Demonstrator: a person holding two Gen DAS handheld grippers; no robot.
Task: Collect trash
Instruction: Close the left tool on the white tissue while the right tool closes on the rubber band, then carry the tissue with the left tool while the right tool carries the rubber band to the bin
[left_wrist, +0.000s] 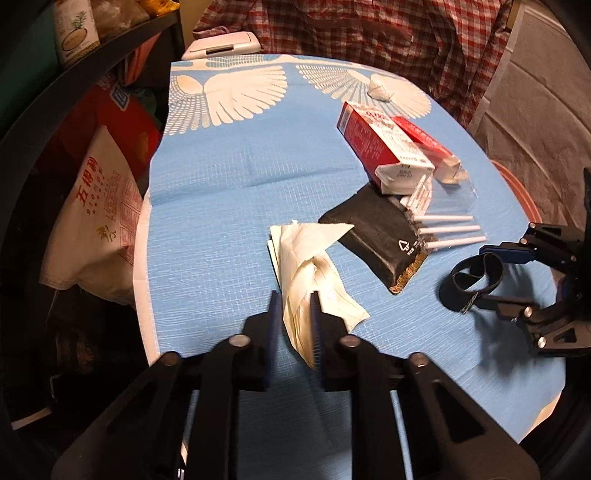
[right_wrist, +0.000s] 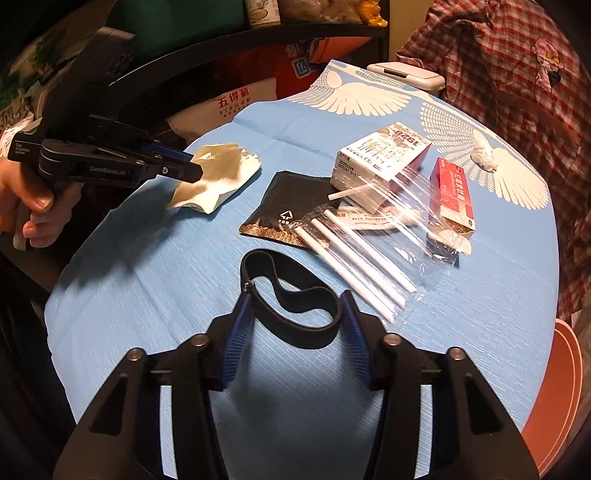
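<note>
The left gripper (left_wrist: 293, 314) pinches the crumpled paper (left_wrist: 314, 273) near the table's (left_wrist: 207, 206) left edge. The right gripper (right_wrist: 295, 314) is open wide around the black band (right_wrist: 291, 295) near the front edge. Squeeze the band in the middle and lift slowly. The straw packet (right_wrist: 369, 258) lies just beside it. The left and front sides have bare room.

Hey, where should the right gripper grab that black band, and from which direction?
Grip the near strip of the black band, coming straight down. It lies flat in a loose loop between the open fingers of the right hand-held gripper, so closing should pinch both sides together.
</note>
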